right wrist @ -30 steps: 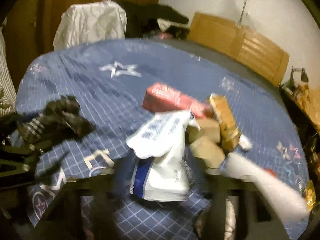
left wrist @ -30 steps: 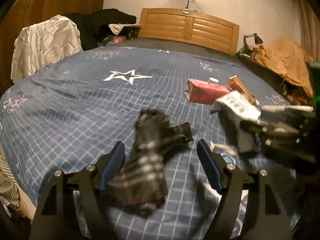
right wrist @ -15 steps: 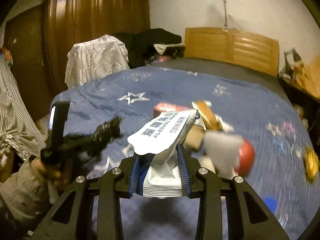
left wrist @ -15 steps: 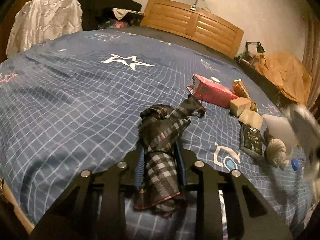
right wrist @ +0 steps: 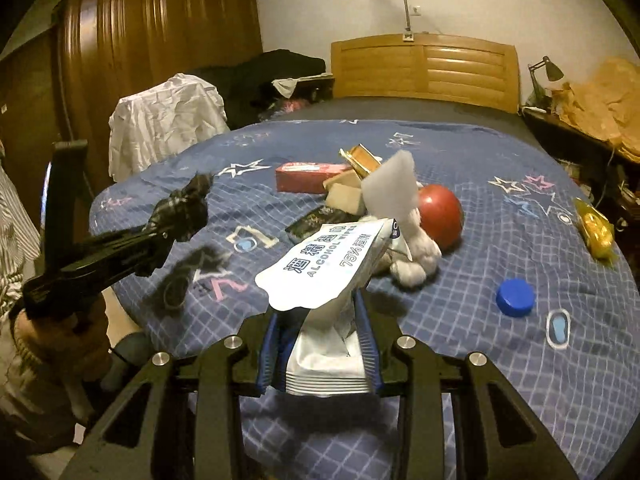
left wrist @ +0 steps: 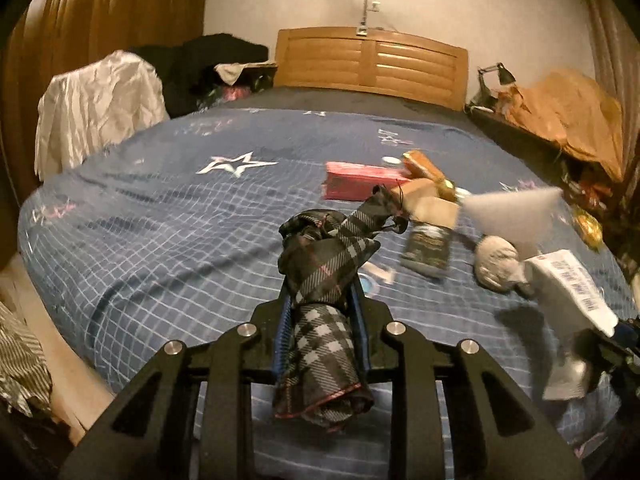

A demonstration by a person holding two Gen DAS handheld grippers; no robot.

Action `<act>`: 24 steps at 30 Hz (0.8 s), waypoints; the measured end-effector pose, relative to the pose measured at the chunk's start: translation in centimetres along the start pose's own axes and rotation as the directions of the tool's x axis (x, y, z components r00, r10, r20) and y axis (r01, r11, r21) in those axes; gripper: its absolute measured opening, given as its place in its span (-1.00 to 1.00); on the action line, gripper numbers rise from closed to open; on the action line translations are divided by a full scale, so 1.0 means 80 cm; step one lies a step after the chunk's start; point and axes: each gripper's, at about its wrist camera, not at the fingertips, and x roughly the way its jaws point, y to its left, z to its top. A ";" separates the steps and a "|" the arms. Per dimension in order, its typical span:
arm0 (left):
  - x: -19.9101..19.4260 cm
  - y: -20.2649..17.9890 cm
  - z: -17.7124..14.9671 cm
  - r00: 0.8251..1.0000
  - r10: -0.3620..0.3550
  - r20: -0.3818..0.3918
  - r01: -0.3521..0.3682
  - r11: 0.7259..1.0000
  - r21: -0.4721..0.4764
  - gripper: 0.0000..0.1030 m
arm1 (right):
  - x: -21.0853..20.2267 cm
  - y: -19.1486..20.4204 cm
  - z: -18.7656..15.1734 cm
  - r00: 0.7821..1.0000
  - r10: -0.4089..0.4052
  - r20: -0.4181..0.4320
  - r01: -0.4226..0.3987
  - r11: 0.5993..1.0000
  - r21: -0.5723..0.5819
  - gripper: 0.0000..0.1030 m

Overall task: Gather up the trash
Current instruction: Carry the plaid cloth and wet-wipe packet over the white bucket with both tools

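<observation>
Left wrist view: the left gripper [left wrist: 320, 332] is clenched on a folded plaid umbrella [left wrist: 320, 280], the blue pads squeezing its rolled middle so that the loose canopy end sticks out far past the fingertips and the near end hangs back toward the camera. It seems held mid-length to keep it balanced while it is carried clear of the bed [left wrist: 160, 240].

In the right wrist view the right gripper [right wrist: 320, 344] grasps a white pack of alcohol wipes [right wrist: 324, 280]. The pack's lower body sits squarely between the pads, and its printed flap flops forward over the fingertips. Both things look lifted off the blue checked bedspread, presumably on their way to wherever the trash is gathered; no bin shows.

More clutter lies on the far right part of the bed: a red carton [right wrist: 312, 178], two tan blocks just beside it, a dark sachet [right wrist: 320, 220], a red ball [right wrist: 440, 216], a pale stuffed toy [right wrist: 416, 256], a blue bottle cap [right wrist: 515, 297] and a yellow wrapper [right wrist: 596, 228] near the right edge. A wooden headboard [right wrist: 424, 68] stands at the far end.
</observation>
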 end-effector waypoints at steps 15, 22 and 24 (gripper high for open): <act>-0.042 -0.065 -0.010 0.998 0.037 0.053 -0.044 0.991 0.127 -0.52 | -0.044 -0.014 -0.009 0.996 -0.057 0.071 0.054 0.998 0.035 -0.29; -0.057 -0.078 -0.009 0.997 0.032 0.076 -0.044 0.988 0.151 -0.52 | -0.067 -0.016 -0.010 0.990 -0.081 0.119 0.077 0.996 0.039 -0.29; -0.062 -0.085 -0.008 0.996 0.025 0.085 -0.039 0.986 0.162 -0.52 | -0.079 -0.021 -0.009 0.984 -0.104 0.143 0.100 0.994 0.039 -0.29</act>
